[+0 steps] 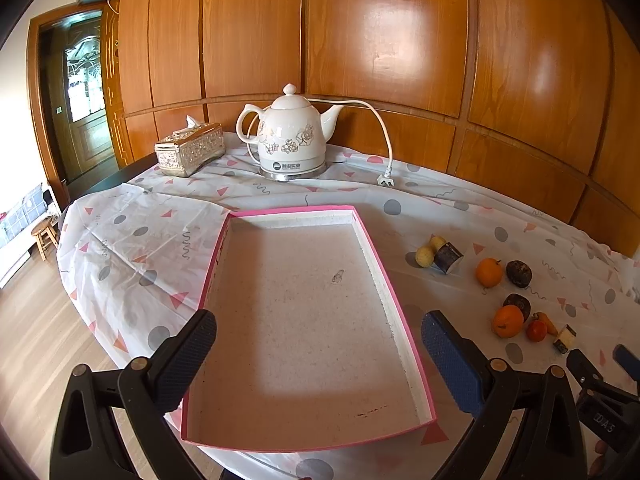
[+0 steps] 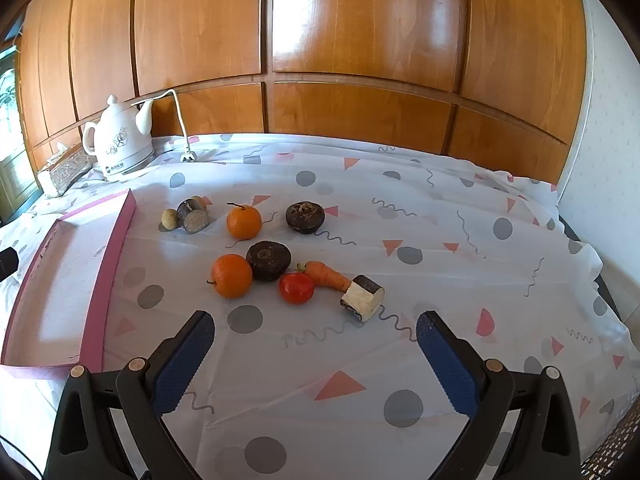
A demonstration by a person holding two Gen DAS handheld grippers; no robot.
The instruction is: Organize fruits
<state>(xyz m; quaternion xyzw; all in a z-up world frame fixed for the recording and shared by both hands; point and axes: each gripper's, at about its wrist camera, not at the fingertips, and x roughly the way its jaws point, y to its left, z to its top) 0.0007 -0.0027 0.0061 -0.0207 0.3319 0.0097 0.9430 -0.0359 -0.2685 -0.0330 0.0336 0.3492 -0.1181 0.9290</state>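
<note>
Left gripper [image 1: 318,344] tilted down over pink tray [image 1: 370,236], right gripper [image 2: 316,340] tilted toward fruits, jaws released

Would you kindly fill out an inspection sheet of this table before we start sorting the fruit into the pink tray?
Surface: patterned tablecloth over the table, creased.
Job's things: pink tray holds nothing; beside it lie two oranges, a tomato, a carrot, two dark round fruits, two small yellowish fruits and two dark-skinned cut pieces.
Clutter: white kettle and tissue box at the back.
Grippers: left gripper open above the tray; right gripper open, short of the fruit.
Cables: kettle cord, unplugged, plug on the cloth.
Surroundings: wood-panelled wall, doorway.
</note>
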